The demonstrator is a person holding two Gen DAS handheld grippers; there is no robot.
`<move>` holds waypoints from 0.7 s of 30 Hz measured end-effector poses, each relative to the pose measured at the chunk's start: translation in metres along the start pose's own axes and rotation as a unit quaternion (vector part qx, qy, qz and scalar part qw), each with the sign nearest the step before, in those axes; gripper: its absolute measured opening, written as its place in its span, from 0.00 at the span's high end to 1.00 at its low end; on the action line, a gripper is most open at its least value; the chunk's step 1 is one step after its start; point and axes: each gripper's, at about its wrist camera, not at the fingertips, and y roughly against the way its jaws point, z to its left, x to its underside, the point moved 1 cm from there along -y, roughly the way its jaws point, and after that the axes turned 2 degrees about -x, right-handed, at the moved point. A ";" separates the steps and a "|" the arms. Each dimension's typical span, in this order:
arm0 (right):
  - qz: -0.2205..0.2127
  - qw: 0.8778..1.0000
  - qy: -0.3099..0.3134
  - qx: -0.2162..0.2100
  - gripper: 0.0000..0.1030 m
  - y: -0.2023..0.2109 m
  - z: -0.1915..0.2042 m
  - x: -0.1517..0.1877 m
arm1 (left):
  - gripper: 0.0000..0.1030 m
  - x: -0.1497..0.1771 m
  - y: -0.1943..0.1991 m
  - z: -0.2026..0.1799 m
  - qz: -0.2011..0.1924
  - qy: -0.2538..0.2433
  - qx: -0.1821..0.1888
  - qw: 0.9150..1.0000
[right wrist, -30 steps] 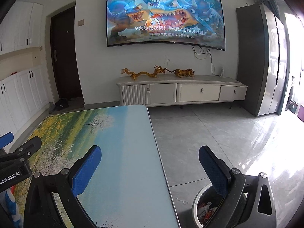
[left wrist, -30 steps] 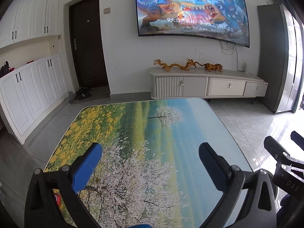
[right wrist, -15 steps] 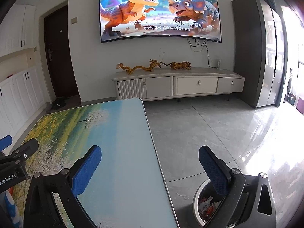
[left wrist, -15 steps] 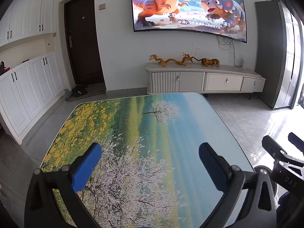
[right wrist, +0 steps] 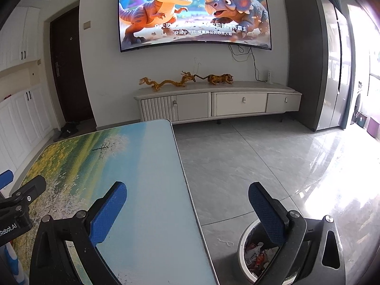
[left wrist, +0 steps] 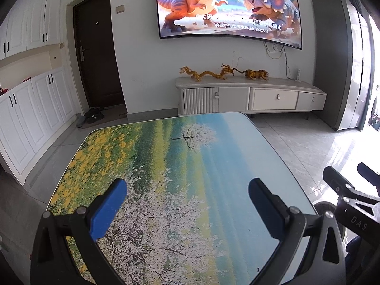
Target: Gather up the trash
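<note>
Left gripper [left wrist: 187, 204]: jaws spread wide, nothing between them; hangs over the near part of the table, pointed toward the far wall.
Right gripper [right wrist: 187, 204]: also spread, empty; sits over the table's right edge, its right finger above the bin on the floor.
Why held so: my guess, both are between jobs, neither is near anything to grab. The right one straddling edge + bin looks like a drop-off spot, i.e. the handiest place to let stuff fall.
Bin [right wrist: 242, 244]: round, pale rim, on the grey floor tiles just right of the table's near corner. Placed close so trash can go off the edge w/o a long carry, prob.
Trash [right wrist: 257, 253]: crumpled wrappers, white w/ red and dark bits, lying inside the bin. Part hidden behind the right finger, so can't tell how full it is.
Table [left wrist: 213, 147]: printed top, yellow flowers left, white blossom tree, blue sky right. No litter on the part in view; nearest strip is hidden by the grippers.
Floor: a small pale thread-like scrap [right wrist: 225, 241] lies just left of the bin; too small to say what it is.
Progress, judged: seems near done, since the visible trash is already binned; that scrap may be what's left.
Far wall: TV [right wrist: 194, 11] showing cartoon dinosaurs, low cabinet [right wrist: 213, 104] under it.
</note>
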 end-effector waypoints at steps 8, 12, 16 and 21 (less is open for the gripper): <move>-0.001 1.000 -0.004 0.003 0.00 0.001 -0.002 0.001 | 0.00 0.001 0.001 -0.003 -0.001 -0.001 0.004 1.000; -0.001 1.000 -0.004 0.003 0.00 0.002 -0.002 0.001 | 0.00 0.001 0.002 -0.002 -0.001 0.001 0.007 1.000; -0.003 1.000 -0.004 0.003 0.00 0.003 -0.003 0.001 | 0.00 0.001 0.002 -0.002 -0.001 0.004 0.006 1.000; -0.002 1.000 -0.005 0.004 0.00 0.002 -0.004 0.002 | 0.00 0.000 0.001 0.000 -0.001 0.011 0.007 1.000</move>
